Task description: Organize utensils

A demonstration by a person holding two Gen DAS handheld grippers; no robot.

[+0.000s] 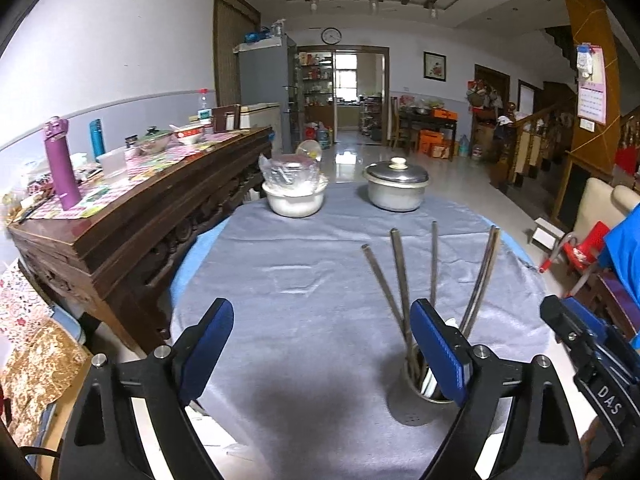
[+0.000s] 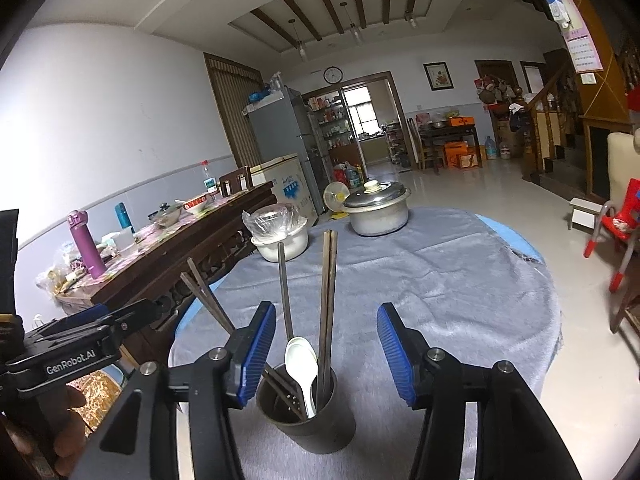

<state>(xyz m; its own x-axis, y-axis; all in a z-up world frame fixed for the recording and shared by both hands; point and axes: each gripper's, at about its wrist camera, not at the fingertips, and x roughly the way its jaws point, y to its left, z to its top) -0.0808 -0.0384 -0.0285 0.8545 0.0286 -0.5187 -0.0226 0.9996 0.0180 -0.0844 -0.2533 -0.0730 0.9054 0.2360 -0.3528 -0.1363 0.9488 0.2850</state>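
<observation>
Dark chopsticks [image 2: 329, 292] and a white spoon [image 2: 301, 364] standing bundled in a dark metal holder cup [image 2: 308, 420] on the grey cloth of the round table [image 2: 460, 280], near its close edge. Chopsticks thin, stiff and light, probably smooth and apt to slip or roll between flat pads; best pinched across the shaft at mid-length, above the cup rim, one or a pair at a time. Spoon likely ceramic or plastic, bowl up and facing the camera, handle down in the cup; chip-prone if ceramic, best taken at the neck. Long axes near vertical, fanned outward: two leaning left, one upright, a pair tilting slightly right, tips buried in the cup. Right gripper [image 2: 326, 354] spread wide and empty, straddling the cup from above. Left gripper [image 1: 322, 346] also wide and empty, with the cup just beside its right finger [image 1: 438, 350]. Farther back, a lidded steel pot [image 2: 376, 210] and a white covered bowl [image 2: 280, 236].
</observation>
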